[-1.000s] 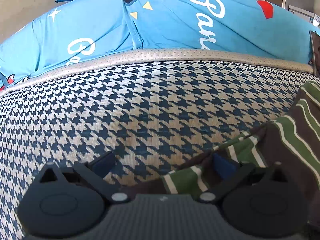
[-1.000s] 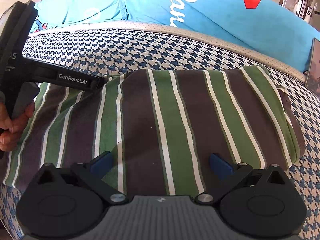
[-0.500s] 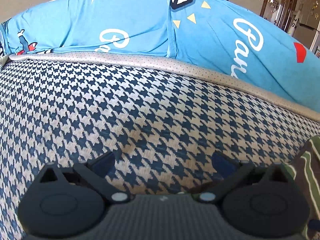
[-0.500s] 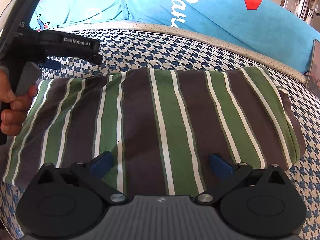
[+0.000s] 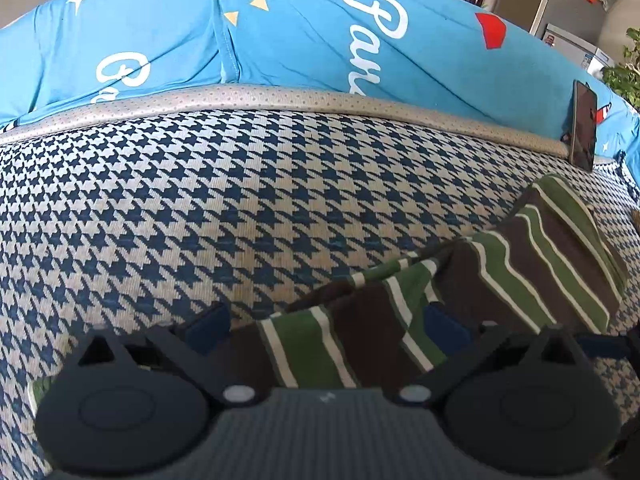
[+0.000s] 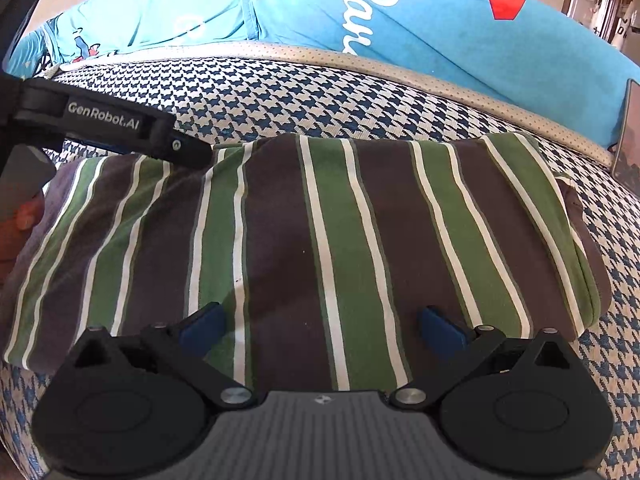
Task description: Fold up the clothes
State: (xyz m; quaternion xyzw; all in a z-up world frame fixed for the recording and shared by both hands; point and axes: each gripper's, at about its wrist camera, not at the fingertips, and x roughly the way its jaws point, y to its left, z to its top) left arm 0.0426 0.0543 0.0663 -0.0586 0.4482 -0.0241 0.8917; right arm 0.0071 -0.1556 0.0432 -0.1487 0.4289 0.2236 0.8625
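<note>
Right wrist | striped garment [image 6: 320, 240] flat between spread jaws | left gripper [image 5: 324, 324] jaws apart over its edge

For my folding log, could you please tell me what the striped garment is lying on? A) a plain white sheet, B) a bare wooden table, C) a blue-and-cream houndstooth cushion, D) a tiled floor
C: the green, brown and white striped garment lies flat on the houndstooth cushion, whose pattern shows around its far and right edges, in front of the blue printed backrest.
</note>
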